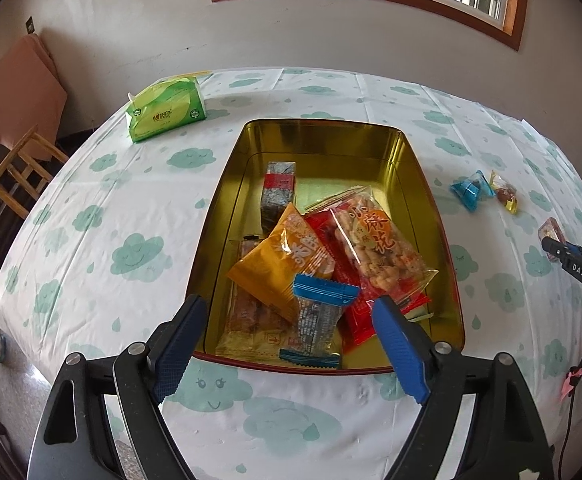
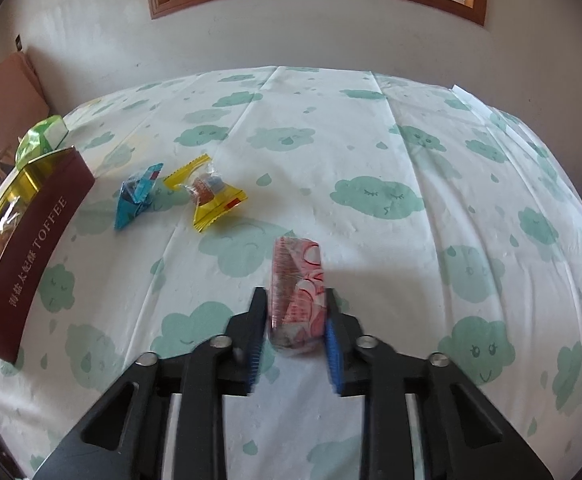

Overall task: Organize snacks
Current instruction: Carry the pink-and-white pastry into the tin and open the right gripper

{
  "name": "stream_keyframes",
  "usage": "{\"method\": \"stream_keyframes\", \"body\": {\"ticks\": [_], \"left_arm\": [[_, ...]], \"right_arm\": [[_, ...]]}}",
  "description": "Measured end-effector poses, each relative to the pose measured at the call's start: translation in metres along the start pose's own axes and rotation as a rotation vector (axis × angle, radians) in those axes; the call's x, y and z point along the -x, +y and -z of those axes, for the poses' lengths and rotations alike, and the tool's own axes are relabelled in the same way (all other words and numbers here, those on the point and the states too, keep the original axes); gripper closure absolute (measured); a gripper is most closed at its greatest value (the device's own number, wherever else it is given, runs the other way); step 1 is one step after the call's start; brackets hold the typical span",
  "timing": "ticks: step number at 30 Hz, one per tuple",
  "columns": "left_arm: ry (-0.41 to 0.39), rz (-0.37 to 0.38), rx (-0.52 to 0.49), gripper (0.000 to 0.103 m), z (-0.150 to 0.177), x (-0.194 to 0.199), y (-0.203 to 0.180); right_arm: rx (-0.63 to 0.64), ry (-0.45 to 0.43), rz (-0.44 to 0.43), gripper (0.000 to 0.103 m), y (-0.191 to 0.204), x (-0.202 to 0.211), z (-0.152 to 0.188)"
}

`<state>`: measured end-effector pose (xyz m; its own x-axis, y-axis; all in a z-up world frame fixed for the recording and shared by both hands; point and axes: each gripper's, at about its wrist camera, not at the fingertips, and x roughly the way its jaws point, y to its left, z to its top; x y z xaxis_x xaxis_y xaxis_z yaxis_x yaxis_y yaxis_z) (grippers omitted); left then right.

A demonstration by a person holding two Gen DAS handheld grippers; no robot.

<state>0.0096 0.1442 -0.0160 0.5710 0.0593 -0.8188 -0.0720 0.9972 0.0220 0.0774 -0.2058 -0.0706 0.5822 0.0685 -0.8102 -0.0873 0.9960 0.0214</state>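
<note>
Your right gripper (image 2: 296, 300) is clamped on a pink-wrapped snack (image 2: 297, 292) on the cloud-print tablecloth (image 2: 411, 152); motion blur smears its print. Your left gripper (image 1: 287, 320) hangs with jaws apart, holding nothing, over the gold tin (image 1: 419, 184) of snack packets. A blue candy (image 2: 137, 196) and a yellow candy (image 2: 211, 196) lie beside the tin, which the right view's edge cuts off.

A: What is seen of the tin (image 1: 423, 184)?
B: Glossy gold metal inside, a matt maroon wall outside.
A: And the wrappers?
B: Shiny plastic film is seen on the orange pack (image 1: 279, 264) and the clear crinkled pink snack (image 2: 299, 292).
A: The tablecloth (image 2: 371, 140)?
B: Smooth, creased sheet, faintly sheened. Ribbed blue pads (image 1: 401, 350) are noted on matt black plastic.
</note>
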Motion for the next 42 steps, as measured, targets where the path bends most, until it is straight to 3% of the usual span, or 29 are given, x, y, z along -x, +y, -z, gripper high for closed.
{"method": "stream_keyframes", "body": {"ticks": [9, 15, 28, 42], "left_arm": [[-0.005, -0.004, 0.022, 0.015, 0.004, -0.001, 0.006], [-0.013, 0.015, 0.045, 0.008, 0.007, 0.001, 0.01], [-0.039, -0.014, 0.094, 0.006, 0.01, 0.015, 0.03], [-0.029, -0.066, 0.158, 0.006, 0.018, 0.02, 0.063]], "right_arm": [[0.032, -0.004, 0.039, 0.078, 0.01, 0.009, 0.004], [0.04, -0.021, -0.024, 0.078, 0.032, 0.023, -0.002], [0.182, -0.077, -0.213, 0.078, 0.144, 0.048, -0.024], [0.306, -0.054, -0.225, 0.078, 0.224, 0.027, -0.04]]}}
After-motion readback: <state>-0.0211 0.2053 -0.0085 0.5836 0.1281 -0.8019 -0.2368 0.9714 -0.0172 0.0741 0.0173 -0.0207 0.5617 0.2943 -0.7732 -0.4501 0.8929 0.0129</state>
